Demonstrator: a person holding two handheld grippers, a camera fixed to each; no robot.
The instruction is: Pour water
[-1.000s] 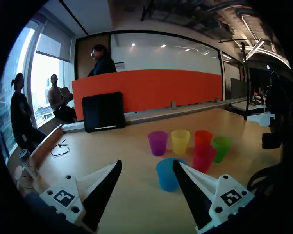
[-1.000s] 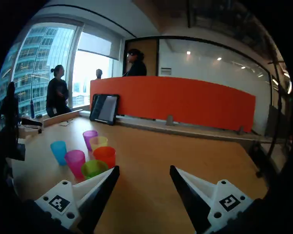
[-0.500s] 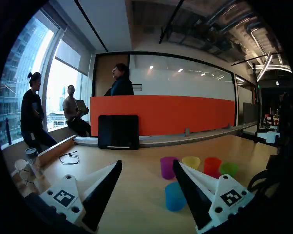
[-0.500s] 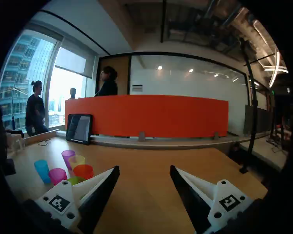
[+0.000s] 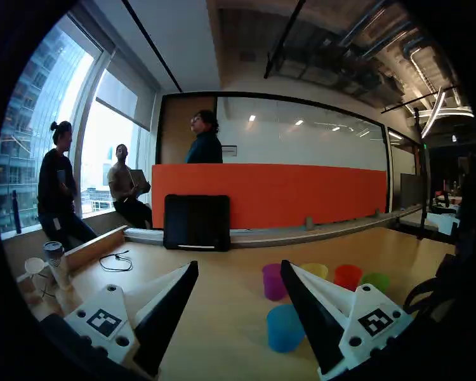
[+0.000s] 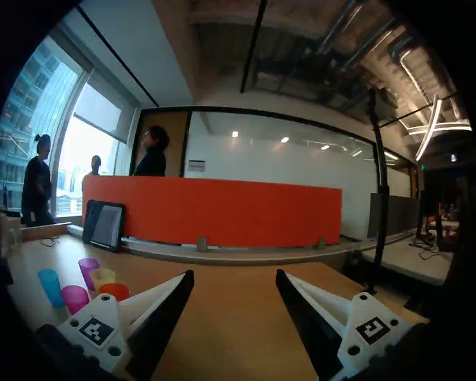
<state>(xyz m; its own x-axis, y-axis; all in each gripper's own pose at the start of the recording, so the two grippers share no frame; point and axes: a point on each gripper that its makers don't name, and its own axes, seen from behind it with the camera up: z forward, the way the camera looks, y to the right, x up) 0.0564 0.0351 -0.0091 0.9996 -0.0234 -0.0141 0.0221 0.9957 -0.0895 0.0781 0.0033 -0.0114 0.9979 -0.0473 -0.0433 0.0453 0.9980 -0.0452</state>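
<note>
Several coloured plastic cups stand on the wooden table. In the left gripper view a blue cup (image 5: 284, 327) sits nearest, partly behind the right finger, with purple (image 5: 273, 281), yellow (image 5: 315, 270), red (image 5: 348, 277) and green (image 5: 376, 280) cups beyond it. My left gripper (image 5: 238, 272) is open and holds nothing. In the right gripper view the blue (image 6: 50, 287), purple (image 6: 89, 273), yellow (image 6: 102, 278), pink (image 6: 75, 298) and red (image 6: 114, 291) cups stand low at the left, beside the left finger. My right gripper (image 6: 234, 281) is open over bare table, holding nothing.
An orange partition (image 5: 270, 193) runs along the table's far edge with a dark tablet (image 5: 197, 222) leaning on it. A cable (image 5: 114, 260) and paper cups (image 5: 52, 254) lie at the left. Three persons stand or sit by the windows behind.
Both grippers have tilted upward, so the cups slid lower in each view and more ceiling shows. Both stayed open and nothing was grasped.
</note>
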